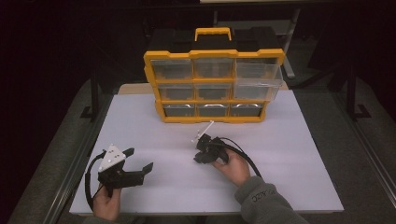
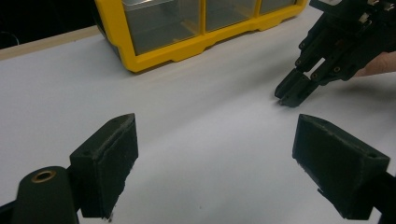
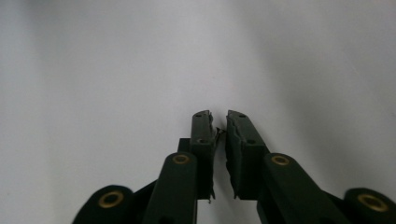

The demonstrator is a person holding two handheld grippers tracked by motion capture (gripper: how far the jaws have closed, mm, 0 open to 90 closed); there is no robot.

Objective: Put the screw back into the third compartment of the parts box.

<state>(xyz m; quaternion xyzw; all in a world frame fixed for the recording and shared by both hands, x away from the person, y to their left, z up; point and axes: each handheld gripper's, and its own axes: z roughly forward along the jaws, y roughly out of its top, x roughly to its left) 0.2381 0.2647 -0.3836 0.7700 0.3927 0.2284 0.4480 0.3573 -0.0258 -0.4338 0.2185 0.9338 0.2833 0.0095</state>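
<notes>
My left gripper (image 1: 140,158) rests at the front left of the white table top (image 1: 289,154), held by a hand, jaws wide apart with bare table between them (image 2: 217,123). My right gripper (image 1: 198,158) is near the table's middle and points down, its tips on or just above the surface (image 2: 287,95). In the right gripper view its jaws (image 3: 218,114) stand almost together, with a tiny thin dark piece (image 3: 218,132) pinched between the pads. The piece is too small to identify.
A yellow parts organizer (image 1: 212,86) with clear drawers stands upright at the back of the table, and its lower corner shows in the left gripper view (image 2: 187,42). Its middle-right drawer (image 1: 259,87) is pulled out. Dark floor surrounds the table.
</notes>
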